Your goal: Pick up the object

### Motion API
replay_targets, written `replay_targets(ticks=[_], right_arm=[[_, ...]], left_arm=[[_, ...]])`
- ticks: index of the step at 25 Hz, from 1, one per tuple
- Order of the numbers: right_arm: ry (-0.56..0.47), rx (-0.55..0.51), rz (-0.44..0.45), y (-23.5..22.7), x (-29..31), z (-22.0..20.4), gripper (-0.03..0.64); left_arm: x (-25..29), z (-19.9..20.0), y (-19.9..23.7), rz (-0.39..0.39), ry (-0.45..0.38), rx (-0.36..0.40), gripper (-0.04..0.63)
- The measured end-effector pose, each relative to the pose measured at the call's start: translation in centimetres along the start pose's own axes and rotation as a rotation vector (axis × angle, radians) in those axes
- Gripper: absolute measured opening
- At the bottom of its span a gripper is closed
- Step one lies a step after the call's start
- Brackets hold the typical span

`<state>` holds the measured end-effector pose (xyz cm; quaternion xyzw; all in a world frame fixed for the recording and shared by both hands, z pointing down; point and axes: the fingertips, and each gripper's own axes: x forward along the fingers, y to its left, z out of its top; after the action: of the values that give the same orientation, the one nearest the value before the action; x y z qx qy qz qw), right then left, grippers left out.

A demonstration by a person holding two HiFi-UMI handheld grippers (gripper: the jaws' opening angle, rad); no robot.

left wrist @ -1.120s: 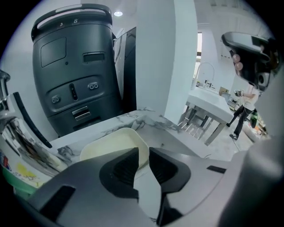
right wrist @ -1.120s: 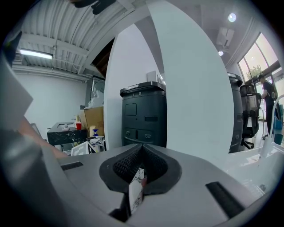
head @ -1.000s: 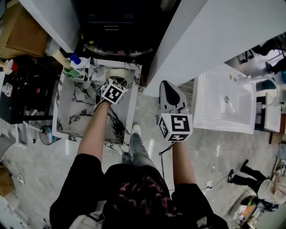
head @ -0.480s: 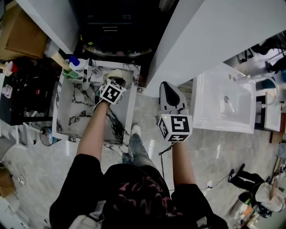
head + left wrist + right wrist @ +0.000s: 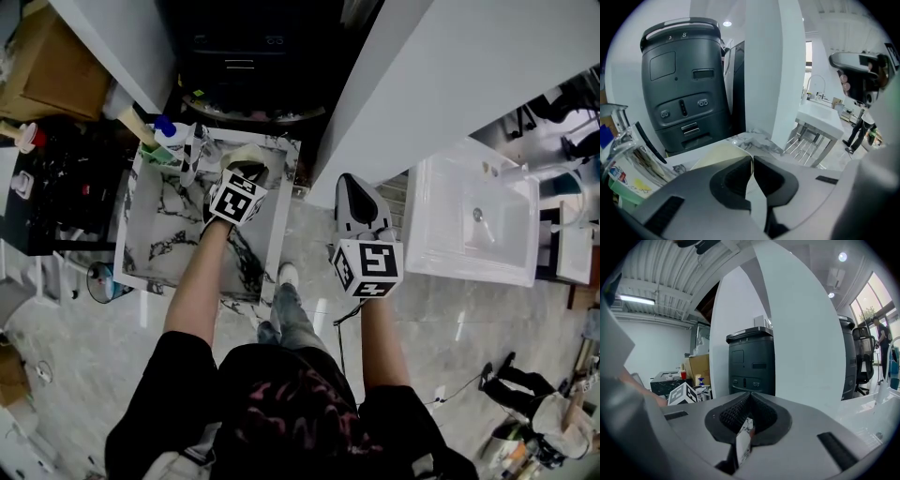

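Left gripper (image 5: 751, 158): jaws just closed in, pinching wall of tape roll (image 5: 246, 154) at far edge of marble table (image 5: 150, 234).
Risk: thin-wall pinch, so roll may swing or slip on lift, could clip blue-capped bottle (image 5: 165, 127) near its left.
Right gripper (image 5: 749, 401): pressed together, empty, off table.
Count: bottle one, table one, roll one, grippers two.

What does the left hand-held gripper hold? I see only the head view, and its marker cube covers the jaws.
Observer: The jaws of the left hand-held gripper have just been closing; its own view shows them pinching the wall of a cream tape roll.
Operator: What faces it?
Observer: A dark grey machine, its front panel with buttons.
Operator: And the right hand-held gripper?
Observer: Its view shows jaws together, nothing between the tips.
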<state>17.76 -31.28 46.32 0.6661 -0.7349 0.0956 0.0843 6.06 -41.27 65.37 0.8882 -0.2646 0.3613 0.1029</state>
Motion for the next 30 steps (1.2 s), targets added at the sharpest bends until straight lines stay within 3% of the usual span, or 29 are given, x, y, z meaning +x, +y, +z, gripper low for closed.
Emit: replay_targets(ticks=[16,30], right_arm=[[-0.054,0.029,0.022,1.7,-2.0,1.9,0.015],[-0.113,0.016,0.035,4.5,-5.1,4.7,0.015]], left_arm=[[-11.0,7.2,-3.0,0.057,-0.324,-0.061,0.031],[-22.3,10.3,-5.8,0.114,-0.521,-0.073,0.031]])
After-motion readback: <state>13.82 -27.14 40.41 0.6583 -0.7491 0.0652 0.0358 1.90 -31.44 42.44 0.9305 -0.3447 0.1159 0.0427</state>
